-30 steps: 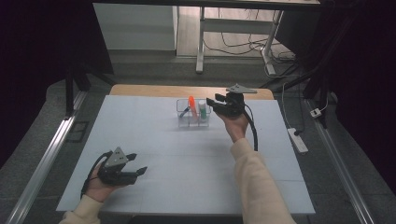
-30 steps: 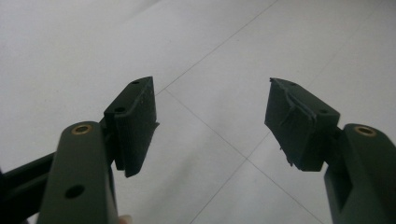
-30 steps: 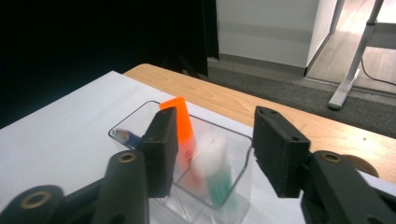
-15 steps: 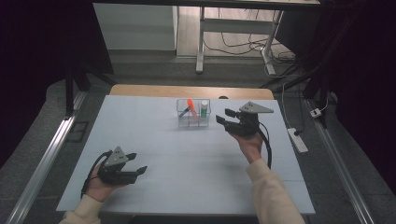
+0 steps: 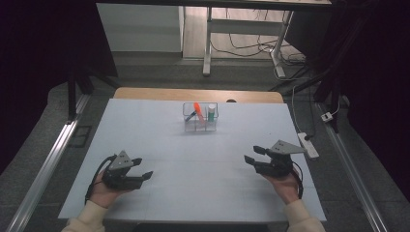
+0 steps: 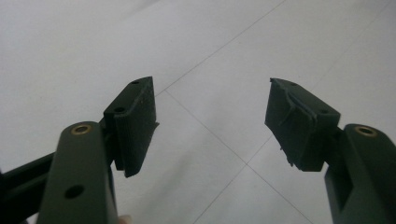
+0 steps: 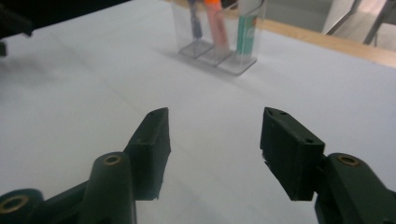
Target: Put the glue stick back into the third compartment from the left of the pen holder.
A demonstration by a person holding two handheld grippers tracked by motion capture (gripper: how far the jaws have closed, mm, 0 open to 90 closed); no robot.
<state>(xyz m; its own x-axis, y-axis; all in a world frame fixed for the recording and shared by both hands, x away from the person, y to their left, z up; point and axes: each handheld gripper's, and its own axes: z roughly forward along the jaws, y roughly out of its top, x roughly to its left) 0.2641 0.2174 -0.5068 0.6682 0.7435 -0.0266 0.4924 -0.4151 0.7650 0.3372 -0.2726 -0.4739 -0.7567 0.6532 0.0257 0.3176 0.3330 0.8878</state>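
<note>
The left claw (image 5: 142, 168) sits at the near left of the white counter (image 5: 203, 159), held in a hand (image 5: 104, 188) whose sleeve comes in from the near edge. Its jaws are spread wide with nothing between them; in the left gripper view the left claw (image 6: 212, 123) hangs over bare white surface crossed by thin seam lines.

At the far middle of the counter stands a clear plastic holder (image 5: 200, 126), split into compartments, well apart from both claws. From left to right it holds a dark pen (image 5: 190, 116), leaning, an orange marker (image 5: 198, 111), leaning, and an upright tube with a white cap and green body (image 5: 211, 113). In the right gripper view the clear plastic holder (image 7: 219, 60) lies ahead of the jaws, far off.

The right claw (image 5: 252, 153) rests at the near right of the counter, held in the other hand (image 5: 285, 186), pointing left and slightly far. It is released too: in the right gripper view the right claw (image 7: 215, 140) gapes with only counter between its jaws
</note>
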